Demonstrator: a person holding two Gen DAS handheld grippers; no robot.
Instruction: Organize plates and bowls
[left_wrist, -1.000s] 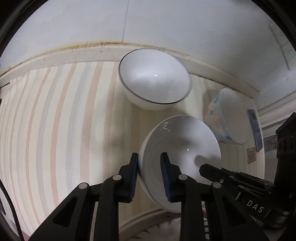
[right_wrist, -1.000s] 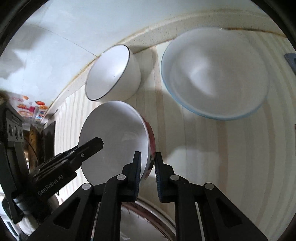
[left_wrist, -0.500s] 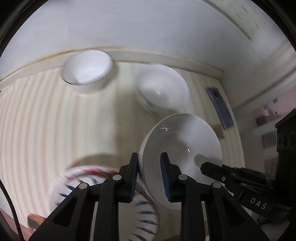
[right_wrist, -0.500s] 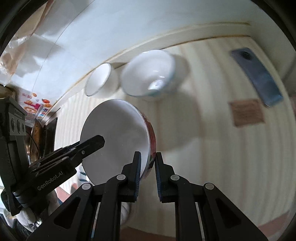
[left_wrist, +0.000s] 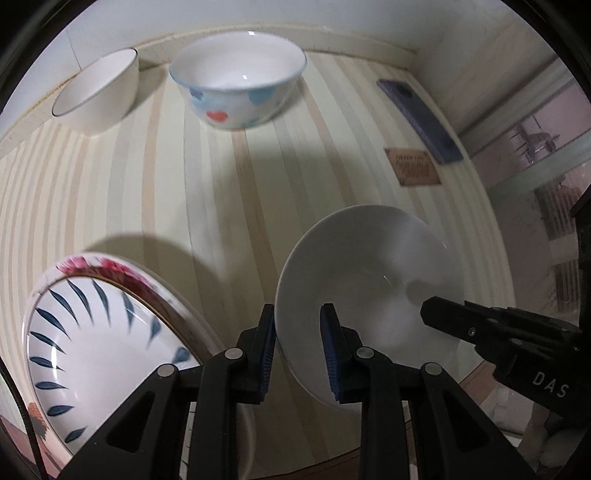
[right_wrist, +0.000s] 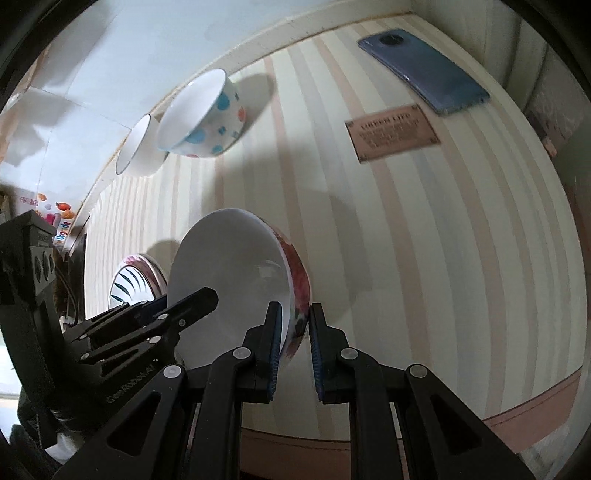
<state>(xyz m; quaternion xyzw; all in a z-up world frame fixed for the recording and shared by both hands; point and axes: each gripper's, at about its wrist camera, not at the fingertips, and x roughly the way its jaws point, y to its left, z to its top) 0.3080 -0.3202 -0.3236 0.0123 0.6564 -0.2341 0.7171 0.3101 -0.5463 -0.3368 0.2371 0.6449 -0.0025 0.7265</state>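
In the left wrist view, the left gripper (left_wrist: 297, 345) sits at the bottom centre of the frame, its two fingers pinching the near rim of a plain white bowl (left_wrist: 369, 295), one finger outside the wall and one inside. The bowl is tilted, its opening turned toward the camera, and fills the lower right of the frame above the striped table (left_wrist: 240, 192). At the lower left lies a plate with blue leaf strokes (left_wrist: 99, 347), with a red floral rim showing along its upper edge. At the upper centre, near the wall, stands a bowl with blue and red spots (left_wrist: 238, 79), and at the upper left a white bowl with a dark rim (left_wrist: 98, 92) just beside it. A blue phone (left_wrist: 419, 122) lies at the upper right, with a small brown card (left_wrist: 412, 166) just below it.

In the right wrist view, the right gripper (right_wrist: 295, 345) is at the bottom centre, its fingers clamped on the rim of a floral-sided bowl (right_wrist: 236, 295) that is tipped on edge, white inside facing left. The leaf-stroke plate appears at the left behind it, partly hidden. The spotted bowl and the dark-rimmed bowl sit at the upper left, the phone and the card at the upper right. The other gripper's body crosses the lower left of this frame.
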